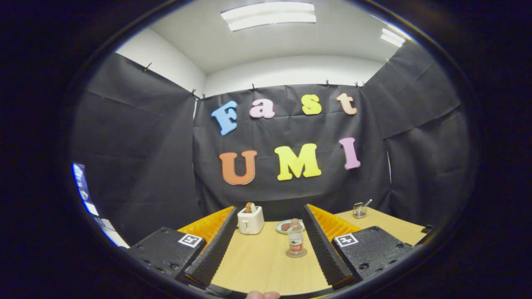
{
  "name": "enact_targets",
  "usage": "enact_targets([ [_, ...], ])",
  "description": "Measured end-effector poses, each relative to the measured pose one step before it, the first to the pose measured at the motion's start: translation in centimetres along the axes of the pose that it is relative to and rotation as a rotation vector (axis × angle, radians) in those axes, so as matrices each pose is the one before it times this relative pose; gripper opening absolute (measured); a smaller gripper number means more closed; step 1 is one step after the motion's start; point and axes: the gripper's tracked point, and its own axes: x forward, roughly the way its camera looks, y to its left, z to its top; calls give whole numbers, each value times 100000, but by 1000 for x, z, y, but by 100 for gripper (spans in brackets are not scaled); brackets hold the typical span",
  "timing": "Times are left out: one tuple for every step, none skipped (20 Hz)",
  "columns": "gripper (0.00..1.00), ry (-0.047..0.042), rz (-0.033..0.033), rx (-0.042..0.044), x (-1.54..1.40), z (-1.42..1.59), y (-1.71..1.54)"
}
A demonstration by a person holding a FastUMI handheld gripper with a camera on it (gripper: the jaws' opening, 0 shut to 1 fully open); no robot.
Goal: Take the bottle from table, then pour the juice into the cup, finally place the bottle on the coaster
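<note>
Gripper view shows the gripper [266,249] spread wide, the clear plastic bottle [295,237] standing upright on a round coaster [296,253] between its fingers

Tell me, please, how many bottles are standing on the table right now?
1. The bottle stands upright on a round coaster, between the open jaws toward the right one, in front of a plate. Others may be hidden behind the jaws.

Clear plastic bottle [295,238] w/ paper label, glossy. Pale wood-grain table [257,265], smooth, matt. Glossy cream plastic toaster [250,220]. Small wire-mesh metal basket [359,210]. Gripper [268,245] spread wide; fingers' [216,245] pads ribbed, matt.
</note>
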Motion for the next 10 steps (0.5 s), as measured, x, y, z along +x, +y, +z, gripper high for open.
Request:
enact_targets([
  [100,100,448,-552,-349,-2,-76],
  [100,-520,407,-795,-267,275,128],
  [100,-534,134,-535,-202,184,74],
  [99,-562,-130,-381,-161,102,-14],
  [99,-393,-521,-275,-68,81,-116],
  [99,-662,-439,51,-74,135,-102],
  [99,57,79,-246,-60,25,72],
  [99,241,169,-129,-49,-22,66],
  [99,265,217,-184,-82,11,48],
  [99,536,140,97,25,-52,80],
])
